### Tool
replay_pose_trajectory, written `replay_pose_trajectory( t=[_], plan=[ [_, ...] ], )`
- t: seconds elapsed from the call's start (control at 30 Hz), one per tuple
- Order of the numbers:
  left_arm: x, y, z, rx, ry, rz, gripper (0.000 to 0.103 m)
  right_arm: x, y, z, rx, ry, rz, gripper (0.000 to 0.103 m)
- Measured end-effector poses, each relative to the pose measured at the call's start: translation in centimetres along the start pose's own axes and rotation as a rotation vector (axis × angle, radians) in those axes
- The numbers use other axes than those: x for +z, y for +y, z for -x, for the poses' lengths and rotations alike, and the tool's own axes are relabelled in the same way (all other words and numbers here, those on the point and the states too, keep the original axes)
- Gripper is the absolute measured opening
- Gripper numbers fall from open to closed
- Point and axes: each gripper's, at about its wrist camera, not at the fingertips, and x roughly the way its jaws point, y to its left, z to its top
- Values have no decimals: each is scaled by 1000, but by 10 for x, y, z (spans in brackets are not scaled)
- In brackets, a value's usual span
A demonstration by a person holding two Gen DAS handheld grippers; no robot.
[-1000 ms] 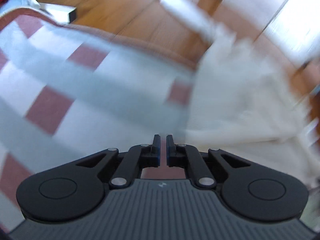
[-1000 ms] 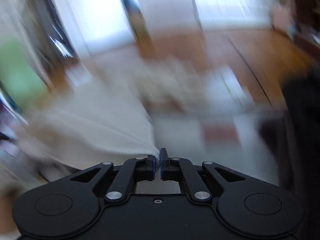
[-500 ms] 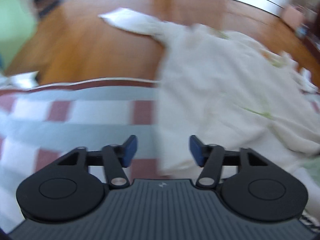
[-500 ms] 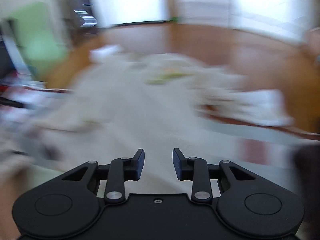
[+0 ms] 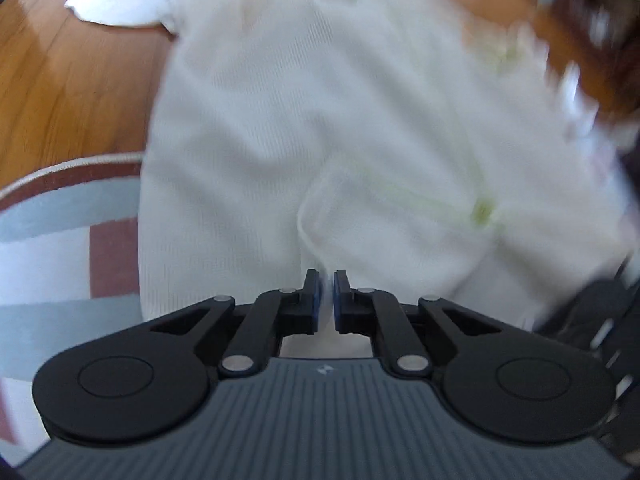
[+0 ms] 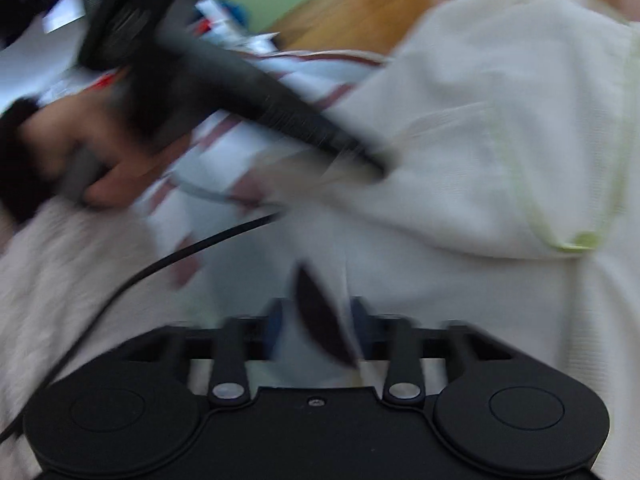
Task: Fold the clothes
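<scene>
Looks like the grab-an-edge stage of a fold: the cream-white knitted garment with pale green trim is spread straight ahead of the left claw, partly on a grey, white and maroon checked cloth. That claw is pinched shut on a raised ridge of the knit. The right claw has its fingers apart, fabric between them, blurry. Next it probably needs to close cleanly on one layer, then both lift evenly.
</scene>
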Motion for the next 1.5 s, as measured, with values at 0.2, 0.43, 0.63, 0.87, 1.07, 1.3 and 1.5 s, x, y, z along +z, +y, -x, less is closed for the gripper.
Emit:
replay_pose_trajectory(
  t=[0.2, 0.43, 0.63, 0.87, 1.07, 1.3, 1.5],
  plan=[
    [-5, 18, 11, -88, -84, 101, 7, -13, 0, -6, 75, 48, -3, 4],
    [-5, 6, -8, -56, -3, 42, 55, -13, 1, -2, 83, 48, -91, 7],
    [-4, -10, -37, 19, 121, -58, 69, -5, -45, 73, -65, -161, -275, 38],
    [-25, -79, -47, -307, 323, -365, 13, -43, -91, 111, -117, -163, -721, 65],
    [-35, -107, -32, -279, 268, -546, 49, -73, -105, 103, 9, -186, -916, 67],
    [-38, -102, -44, -424, 304, -429, 49, -65, -111, 92, 182, -220, -1063, 75],
    [-46, -116, -40, -388, 302, -493, 49, -42, -100, 85, 138, -187, -946, 81]
  ],
)
